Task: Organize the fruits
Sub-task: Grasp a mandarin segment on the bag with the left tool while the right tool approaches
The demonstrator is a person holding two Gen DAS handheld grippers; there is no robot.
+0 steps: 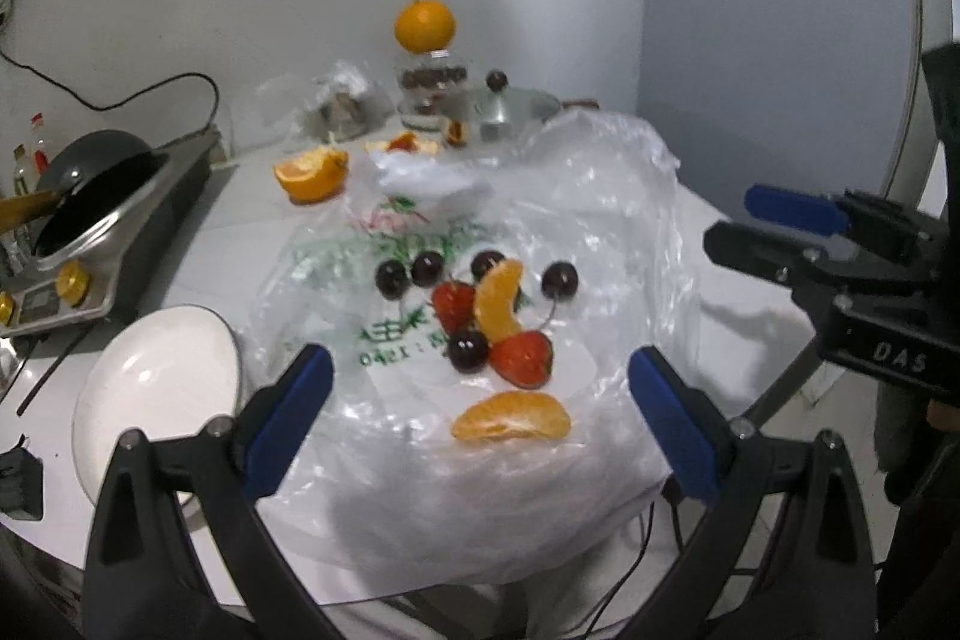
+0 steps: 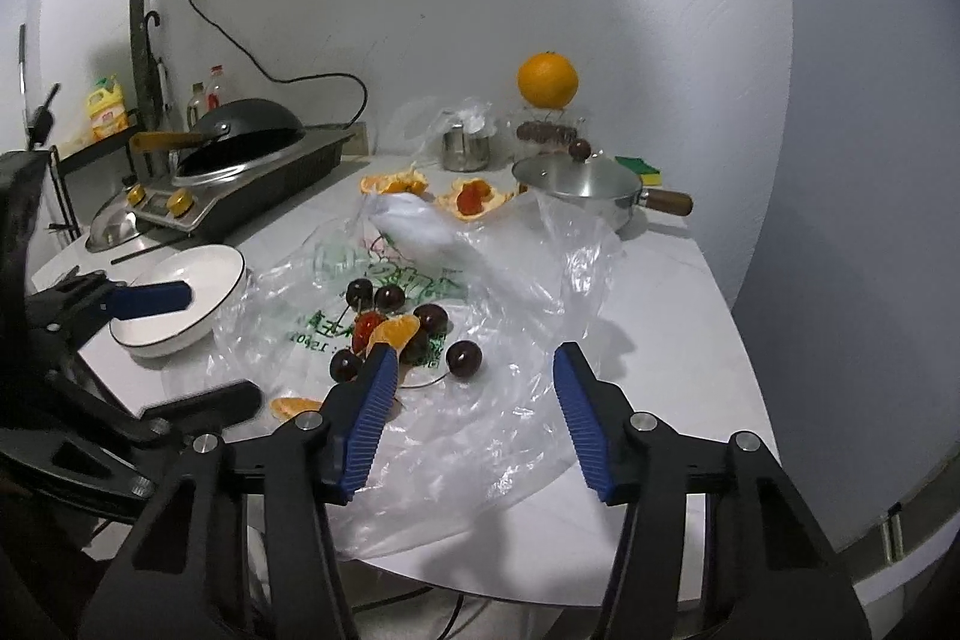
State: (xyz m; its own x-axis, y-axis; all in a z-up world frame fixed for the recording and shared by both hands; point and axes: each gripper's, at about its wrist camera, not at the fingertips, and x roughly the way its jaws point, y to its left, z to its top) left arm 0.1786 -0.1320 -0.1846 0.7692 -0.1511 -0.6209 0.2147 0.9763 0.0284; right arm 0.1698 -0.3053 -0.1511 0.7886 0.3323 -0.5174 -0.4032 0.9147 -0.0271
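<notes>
Fruit lies on a clear plastic bag [image 1: 588, 232] [image 2: 516, 400] spread over the white table: several dark cherries [image 1: 393, 278] [image 2: 464, 358], two strawberries [image 1: 521, 358] [image 2: 367, 328] and two orange segments [image 1: 511, 418] [image 2: 396, 331]. My left gripper [image 1: 480, 364] hangs open just in front of the pile, the near segment between its blue fingers [image 1: 660, 400] but untouched. My right gripper [image 2: 474, 370] is open over the bag, right of the pile, holding nothing. A white bowl [image 1: 162, 370] [image 2: 198, 292] sits left of the bag.
Behind the bag lie orange peels [image 1: 312, 172] [image 2: 393, 184], a lidded steel pot [image 2: 576, 184], a whole orange on a jar [image 1: 423, 25] [image 2: 547, 79], a steel cup [image 2: 465, 148]. A wok on an induction cooker [image 1: 96, 196] [image 2: 240, 148] fills the left. The table edge runs close in front.
</notes>
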